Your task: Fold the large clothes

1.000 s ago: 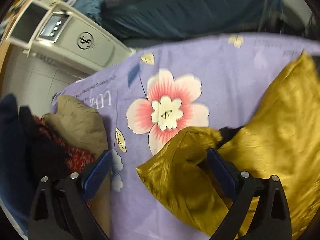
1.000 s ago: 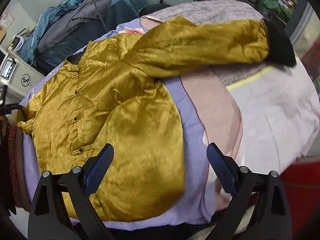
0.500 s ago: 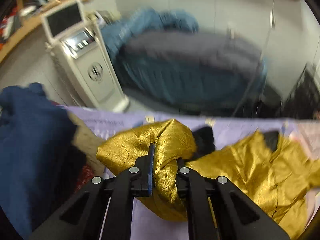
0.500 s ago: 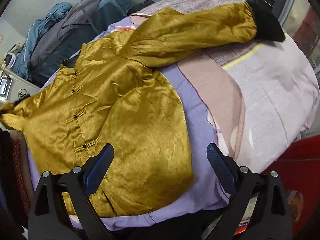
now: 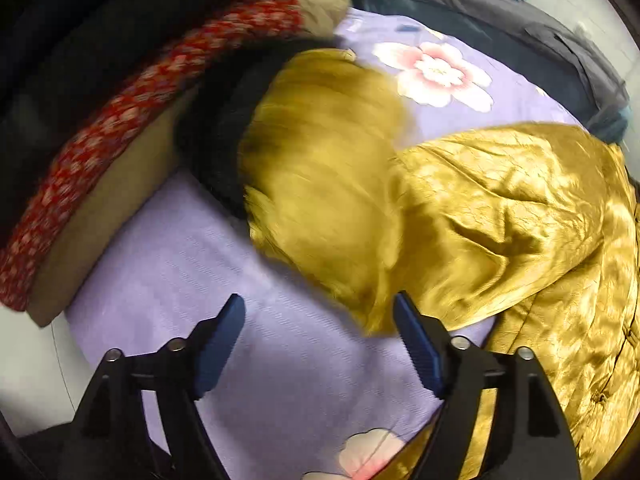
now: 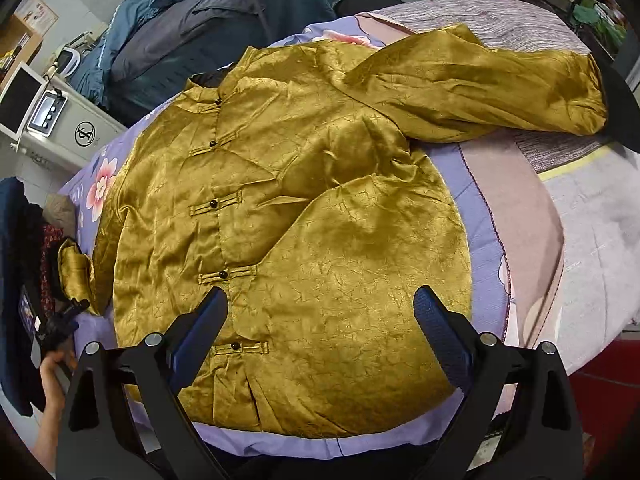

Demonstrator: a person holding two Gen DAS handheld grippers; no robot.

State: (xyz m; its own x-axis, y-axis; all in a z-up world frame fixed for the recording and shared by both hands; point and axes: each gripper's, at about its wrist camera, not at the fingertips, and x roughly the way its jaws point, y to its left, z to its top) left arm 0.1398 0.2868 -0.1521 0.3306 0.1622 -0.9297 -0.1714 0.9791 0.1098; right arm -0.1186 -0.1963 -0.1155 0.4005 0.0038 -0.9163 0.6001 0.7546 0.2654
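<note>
One sleeve just let go, and the left gripper's fingers are spread apart again!

The left gripper (image 5: 318, 322) has just been opening: half a second ago it was clamped on the bunched cuff, and now nothing sits between its fingers, with the left sleeve (image 5: 320, 168) lying loose on the lilac floral sheet (image 5: 224, 264) just ahead, its black-lined cuff (image 5: 216, 140) against the red-patterned cloth pile (image 5: 132, 100). A second ago that sleeve was crumpled close under the fingers. The gold jacket (image 6: 288, 208) lies front-up, buttoned, across the bed. The right gripper (image 6: 320, 312) hovers over the hem, fingers spread wide and empty, looking more squarely down the jacket than before. My read: it's spread out, and the folding proper is not yet begun.
</note>
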